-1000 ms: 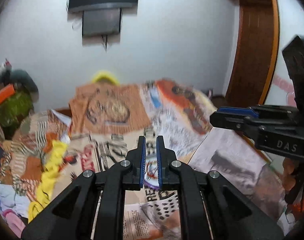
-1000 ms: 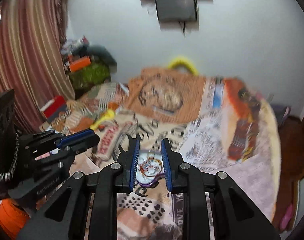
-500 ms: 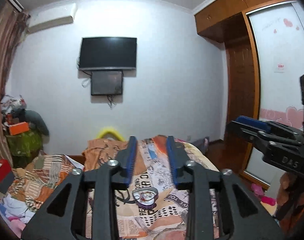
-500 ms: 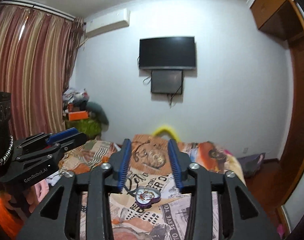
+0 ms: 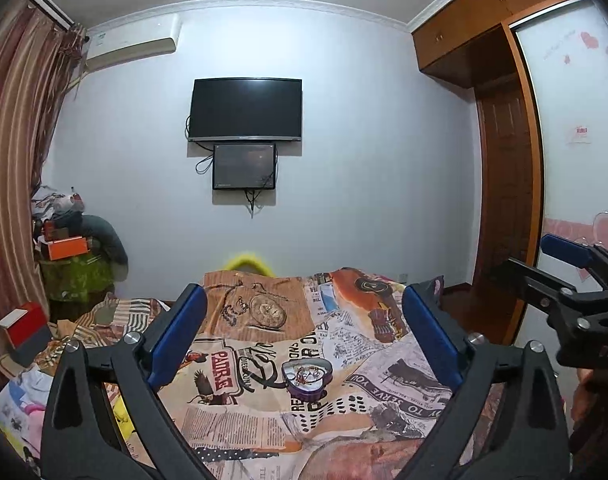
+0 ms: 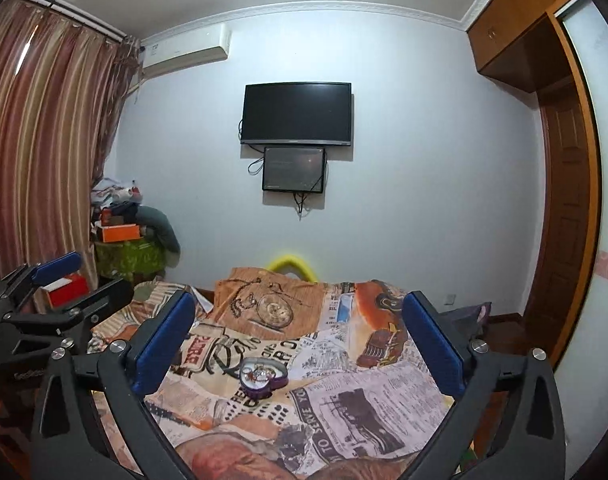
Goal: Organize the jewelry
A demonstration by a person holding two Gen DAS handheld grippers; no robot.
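Observation:
A purple heart-shaped box (image 5: 308, 381) lies open on the bed with thin jewelry inside; it also shows in the right wrist view (image 6: 262, 377). My left gripper (image 5: 304, 340) is open wide and empty, held back from the box and above the bed. My right gripper (image 6: 298, 340) is open wide and empty too, likewise back from the box. Each gripper shows at the edge of the other's view: the right gripper (image 5: 576, 296) at the right, the left gripper (image 6: 60, 296) at the left.
The bed (image 5: 264, 424) has a newspaper-print cover. Clothes, a red box (image 5: 22, 324) and an orange box (image 5: 66, 248) pile up left of the bed. A TV (image 5: 246, 109) hangs on the far wall. A wooden door (image 5: 508, 208) stands at the right.
Both grippers have pulled back and tilted up from close over the heart box, and both have opened from nearly shut to wide open. The box stays on the bed.

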